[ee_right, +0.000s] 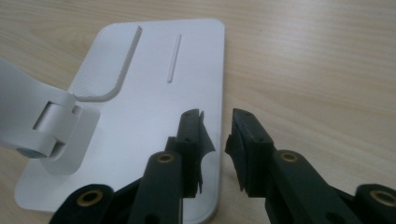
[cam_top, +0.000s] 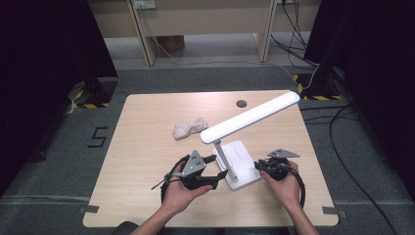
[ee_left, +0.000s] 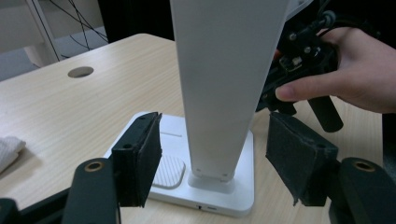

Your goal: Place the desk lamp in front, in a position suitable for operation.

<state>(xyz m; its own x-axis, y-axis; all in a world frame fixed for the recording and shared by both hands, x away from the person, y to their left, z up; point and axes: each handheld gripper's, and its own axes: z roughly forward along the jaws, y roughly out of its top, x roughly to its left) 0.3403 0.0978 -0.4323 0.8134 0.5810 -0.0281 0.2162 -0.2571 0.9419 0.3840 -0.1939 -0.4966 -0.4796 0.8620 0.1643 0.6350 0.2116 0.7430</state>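
White plastic desk lamp (cam_top: 235, 147) w/ long flat head sits near front-centre of the pale wood table (cam_top: 147, 147), base flat on top. L gripper (ee_left: 215, 158): jaws wide apart, straddling the lamp's upright stem (ee_left: 219, 93), pads not touching; prob. lining up to grab the stem. R gripper (ee_right: 217, 144): jaws part-closed astride the right edge of the flat base (ee_right: 154, 93), one jaw over the base, the other over the table, nothing pinched; likely to steady the base. Crumpled cream cloth (cam_top: 188, 128) lies apart, behind.
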